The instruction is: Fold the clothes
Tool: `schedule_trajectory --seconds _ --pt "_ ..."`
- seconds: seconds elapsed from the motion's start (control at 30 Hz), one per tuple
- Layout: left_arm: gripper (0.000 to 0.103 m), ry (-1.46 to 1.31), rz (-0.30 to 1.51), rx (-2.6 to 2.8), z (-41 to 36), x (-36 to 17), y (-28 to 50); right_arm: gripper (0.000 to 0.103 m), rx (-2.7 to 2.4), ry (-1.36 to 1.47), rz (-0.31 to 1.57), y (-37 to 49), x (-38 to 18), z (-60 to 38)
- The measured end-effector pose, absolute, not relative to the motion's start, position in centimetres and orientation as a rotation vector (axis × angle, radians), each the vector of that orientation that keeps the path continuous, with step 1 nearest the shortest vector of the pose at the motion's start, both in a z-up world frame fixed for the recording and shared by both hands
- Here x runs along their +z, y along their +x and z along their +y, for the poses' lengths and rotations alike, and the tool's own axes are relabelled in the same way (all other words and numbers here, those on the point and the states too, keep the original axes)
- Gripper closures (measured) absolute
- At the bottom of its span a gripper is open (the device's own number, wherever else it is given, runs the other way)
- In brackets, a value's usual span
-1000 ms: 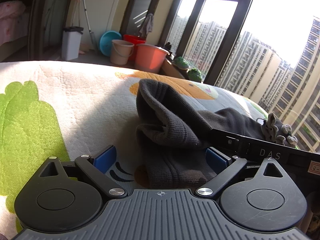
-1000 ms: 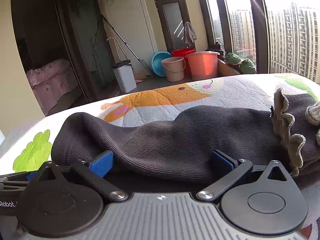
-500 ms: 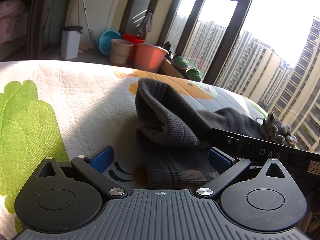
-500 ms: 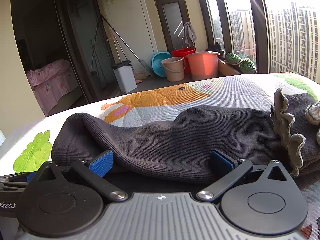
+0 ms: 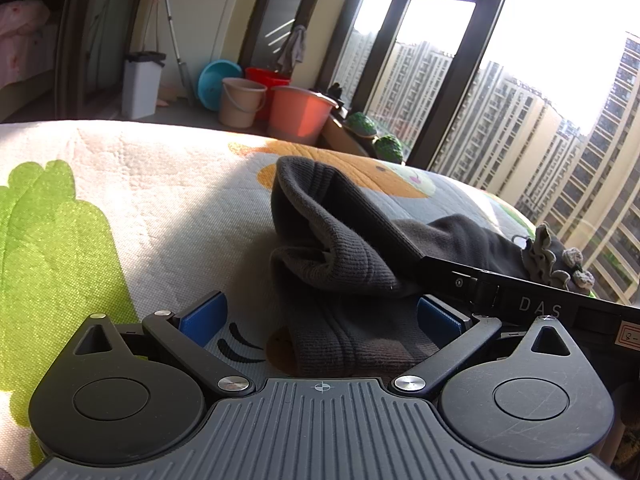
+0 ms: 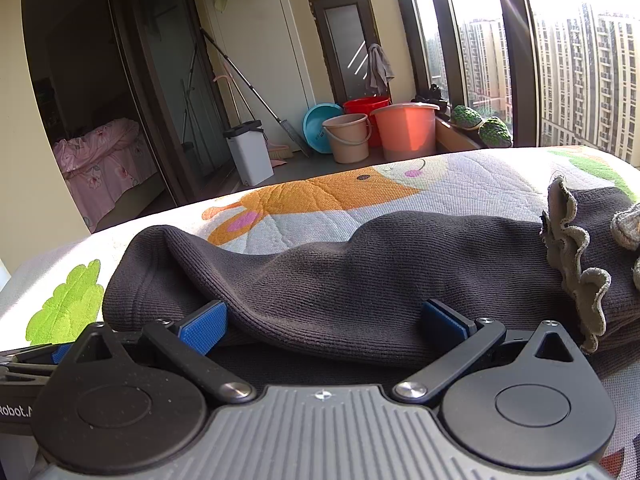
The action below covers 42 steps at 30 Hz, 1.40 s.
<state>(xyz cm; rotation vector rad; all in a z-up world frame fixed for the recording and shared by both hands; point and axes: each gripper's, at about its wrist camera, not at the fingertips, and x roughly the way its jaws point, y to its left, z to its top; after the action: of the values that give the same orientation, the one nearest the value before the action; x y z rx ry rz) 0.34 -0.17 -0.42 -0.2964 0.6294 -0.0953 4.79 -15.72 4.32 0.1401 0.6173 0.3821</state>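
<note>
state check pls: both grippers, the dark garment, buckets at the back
left gripper: jaws open, the cuff end lies between them
right gripper: jaws open, fabric between them
dark knit garment: lying on the quilt, bunched, one end folded over
orange bucket: upright
beige bucket: upright

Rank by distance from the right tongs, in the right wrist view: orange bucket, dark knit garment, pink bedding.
1. Dark knit garment: lying between the open right tongs.
2. Orange bucket: on the floor beyond the quilt, right of centre.
3. Pink bedding: far left, through the doorway.
</note>
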Motion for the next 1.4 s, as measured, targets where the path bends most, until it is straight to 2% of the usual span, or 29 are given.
schedule_trajectory --seconds 1.4 --pt "0.000 -0.297 0.630 -0.094 -0.31 -0.42 0.27 0.000 0.382 0.132 0.617 4.66 4.46 -15.96"
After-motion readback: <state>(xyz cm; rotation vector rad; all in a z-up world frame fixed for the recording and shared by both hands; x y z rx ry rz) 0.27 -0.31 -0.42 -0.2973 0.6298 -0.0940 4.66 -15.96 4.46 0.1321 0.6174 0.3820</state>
